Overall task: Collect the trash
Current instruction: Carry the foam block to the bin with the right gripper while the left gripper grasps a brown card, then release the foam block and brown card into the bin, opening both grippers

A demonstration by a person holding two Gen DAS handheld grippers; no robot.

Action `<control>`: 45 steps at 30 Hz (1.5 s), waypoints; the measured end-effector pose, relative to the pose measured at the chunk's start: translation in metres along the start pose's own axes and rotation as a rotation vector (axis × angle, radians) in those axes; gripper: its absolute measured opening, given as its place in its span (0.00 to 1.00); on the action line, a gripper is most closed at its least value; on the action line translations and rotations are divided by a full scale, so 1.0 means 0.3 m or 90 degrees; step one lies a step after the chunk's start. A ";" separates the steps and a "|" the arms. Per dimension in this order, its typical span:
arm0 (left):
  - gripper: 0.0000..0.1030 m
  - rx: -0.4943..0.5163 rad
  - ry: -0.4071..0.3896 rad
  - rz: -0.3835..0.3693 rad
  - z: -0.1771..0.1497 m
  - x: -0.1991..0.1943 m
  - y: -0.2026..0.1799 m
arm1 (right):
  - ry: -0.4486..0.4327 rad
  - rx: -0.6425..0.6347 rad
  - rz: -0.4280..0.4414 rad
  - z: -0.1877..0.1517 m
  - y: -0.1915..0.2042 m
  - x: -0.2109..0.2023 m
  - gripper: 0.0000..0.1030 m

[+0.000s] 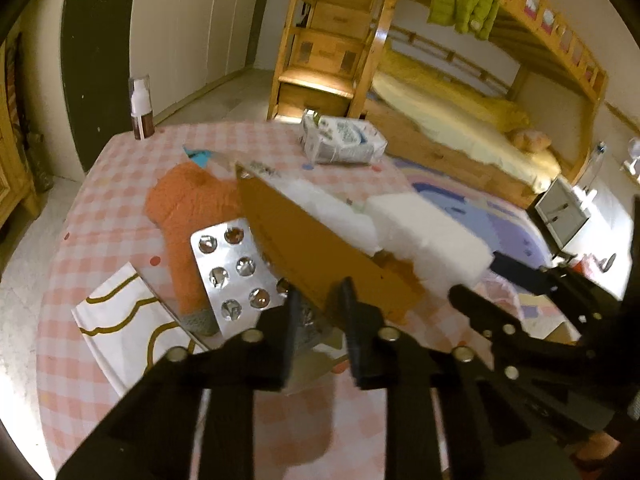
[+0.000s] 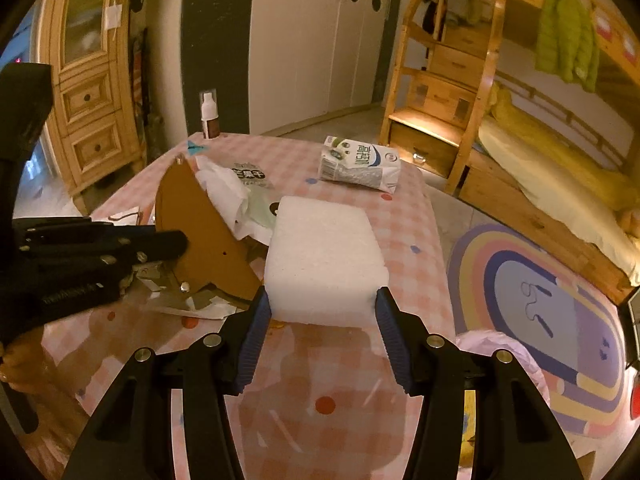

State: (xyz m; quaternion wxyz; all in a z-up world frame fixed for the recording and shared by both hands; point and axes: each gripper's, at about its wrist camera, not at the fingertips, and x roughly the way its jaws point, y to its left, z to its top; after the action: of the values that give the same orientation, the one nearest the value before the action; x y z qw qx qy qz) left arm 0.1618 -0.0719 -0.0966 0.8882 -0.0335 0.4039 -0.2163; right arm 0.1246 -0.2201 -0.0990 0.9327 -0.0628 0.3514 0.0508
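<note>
My left gripper [image 1: 320, 300] is shut on the lower edge of a brown cardboard piece [image 1: 304, 248], holding it tilted above the pink checked table [image 1: 100, 208]. It also shows in the right wrist view [image 2: 200, 236], with the left gripper [image 2: 176, 242] at its left. My right gripper [image 2: 322, 304] is shut on a white foam block [image 2: 324, 256], which also shows in the left wrist view [image 1: 428, 232]. A white crumpled wrapper [image 2: 228, 188] lies behind the cardboard. A milk carton [image 2: 360, 166] lies on its side at the table's far end.
An empty silver blister pack [image 1: 236, 272], an orange sock [image 1: 188, 216] and a white paper with gold lines [image 1: 120, 328] lie at the left. A pump bottle [image 1: 141, 108] stands at the far corner. A bunk bed [image 1: 460, 128] and rainbow rug [image 2: 540, 292] are to the right.
</note>
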 end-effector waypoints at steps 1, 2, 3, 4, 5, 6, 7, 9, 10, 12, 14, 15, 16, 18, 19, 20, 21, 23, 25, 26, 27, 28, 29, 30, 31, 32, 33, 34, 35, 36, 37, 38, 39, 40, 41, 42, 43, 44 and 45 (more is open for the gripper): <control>0.10 -0.003 -0.006 -0.011 -0.001 -0.013 0.004 | -0.002 0.006 0.003 -0.001 -0.007 -0.004 0.52; 0.09 -0.003 -0.018 -0.023 -0.003 -0.038 0.009 | -0.004 0.011 0.005 -0.001 -0.013 -0.007 0.52; 0.07 0.000 -0.026 -0.031 -0.006 -0.054 0.009 | -0.008 0.019 0.006 0.000 -0.021 -0.012 0.52; 0.05 0.003 -0.035 -0.040 -0.010 -0.073 0.008 | -0.011 0.025 0.006 0.000 -0.030 -0.016 0.52; 0.04 0.008 -0.049 -0.052 -0.012 -0.097 0.006 | -0.014 0.030 0.005 0.002 -0.030 -0.018 0.52; 0.02 0.015 -0.064 -0.061 -0.014 -0.120 0.002 | -0.020 0.039 0.004 0.004 -0.039 -0.024 0.52; 0.02 0.022 -0.077 -0.067 -0.013 -0.138 -0.003 | -0.025 0.045 0.001 0.006 -0.044 -0.029 0.52; 0.02 0.044 -0.110 -0.072 -0.016 -0.177 -0.021 | -0.044 0.060 -0.005 0.010 -0.054 -0.048 0.52; 0.02 0.051 -0.123 -0.080 -0.017 -0.192 -0.031 | -0.057 0.071 -0.010 0.011 -0.063 -0.065 0.52; 0.02 0.058 -0.130 -0.087 -0.014 -0.201 -0.043 | -0.072 0.083 -0.020 0.010 -0.078 -0.084 0.52; 0.02 0.063 -0.130 -0.091 -0.012 -0.194 -0.063 | -0.084 0.100 -0.031 0.002 -0.098 -0.104 0.52; 0.02 0.064 -0.128 -0.094 -0.007 -0.186 -0.069 | -0.088 0.109 -0.039 -0.003 -0.110 -0.112 0.52; 0.02 0.066 -0.127 -0.096 -0.004 -0.179 -0.083 | -0.089 0.114 -0.043 -0.005 -0.118 -0.115 0.52; 0.02 0.073 -0.128 -0.099 -0.002 -0.173 -0.105 | -0.092 0.131 -0.062 -0.018 -0.145 -0.128 0.52; 0.02 0.076 -0.129 -0.102 0.002 -0.168 -0.117 | -0.093 0.141 -0.070 -0.025 -0.159 -0.135 0.52; 0.02 0.080 -0.129 -0.105 0.008 -0.160 -0.134 | -0.093 0.149 -0.076 -0.031 -0.173 -0.139 0.52; 0.02 0.085 -0.130 -0.106 0.013 -0.152 -0.150 | -0.092 0.157 -0.086 -0.036 -0.188 -0.143 0.52; 0.02 0.103 -0.131 -0.108 0.023 -0.131 -0.200 | -0.085 0.179 -0.116 -0.050 -0.225 -0.151 0.52; 0.02 0.118 -0.132 -0.111 0.029 -0.112 -0.244 | -0.071 0.204 -0.160 -0.072 -0.267 -0.157 0.52; 0.02 0.130 -0.132 -0.114 0.035 -0.095 -0.279 | -0.066 0.213 -0.174 -0.081 -0.284 -0.159 0.52; 0.02 0.141 -0.131 -0.119 0.041 -0.076 -0.314 | -0.062 0.229 -0.195 -0.094 -0.310 -0.165 0.52; 0.02 0.147 -0.129 -0.124 0.045 -0.060 -0.336 | -0.059 0.243 -0.212 -0.108 -0.333 -0.170 0.52; 0.02 0.157 -0.126 -0.131 0.049 -0.038 -0.373 | -0.055 0.254 -0.227 -0.117 -0.355 -0.173 0.52; 0.02 0.168 -0.123 -0.136 0.052 -0.015 -0.410 | -0.049 0.270 -0.250 -0.132 -0.383 -0.178 0.52; 0.02 0.179 -0.118 -0.142 0.054 0.011 -0.445 | -0.044 0.281 -0.262 -0.142 -0.403 -0.181 0.52; 0.02 0.186 -0.113 -0.147 0.055 0.030 -0.466 | -0.039 0.299 -0.273 -0.159 -0.431 -0.185 0.52; 0.02 0.192 -0.106 -0.154 0.057 0.055 -0.494 | -0.033 0.314 -0.282 -0.174 -0.454 -0.187 0.53; 0.02 0.197 -0.098 -0.161 0.057 0.077 -0.518 | -0.026 0.333 -0.294 -0.193 -0.487 -0.189 0.53; 0.02 0.201 -0.087 -0.170 0.058 0.106 -0.547 | -0.022 0.344 -0.299 -0.205 -0.507 -0.194 0.53; 0.02 0.205 -0.077 -0.179 0.057 0.132 -0.565 | -0.018 0.356 -0.305 -0.218 -0.525 -0.195 0.53; 0.02 0.212 -0.066 -0.186 0.057 0.164 -0.596 | -0.011 0.368 -0.311 -0.231 -0.546 -0.195 0.53; 0.02 0.216 -0.059 -0.189 0.053 0.183 -0.610 | -0.004 0.381 -0.312 -0.244 -0.568 -0.191 0.54; 0.02 0.221 -0.047 -0.197 0.048 0.213 -0.640 | 0.000 0.391 -0.311 -0.250 -0.580 -0.188 0.54; 0.02 0.222 -0.040 -0.201 0.048 0.229 -0.653 | 0.003 0.404 -0.308 -0.265 -0.602 -0.185 0.54; 0.02 0.224 -0.028 -0.210 0.046 0.256 -0.672 | 0.005 0.409 -0.309 -0.268 -0.618 -0.181 0.54; 0.02 0.225 -0.018 -0.216 0.043 0.281 -0.692 | 0.008 0.415 -0.310 -0.276 -0.632 -0.177 0.54; 0.02 0.226 -0.013 -0.219 0.041 0.296 -0.706 | 0.011 0.419 -0.310 -0.281 -0.644 -0.173 0.54; 0.02 0.227 -0.004 -0.224 0.041 0.321 -0.724 | 0.012 0.422 -0.309 -0.289 -0.652 -0.174 0.54; 0.02 0.227 0.001 -0.227 0.037 0.334 -0.731 | 0.014 0.427 -0.308 -0.295 -0.662 -0.170 0.55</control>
State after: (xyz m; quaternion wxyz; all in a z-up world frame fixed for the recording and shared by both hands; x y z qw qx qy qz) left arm 0.1497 -0.3128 -0.1082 0.8275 0.0534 0.3476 -0.4377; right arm 0.0566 -0.4322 -0.1149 0.8827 0.1631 0.3336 -0.2881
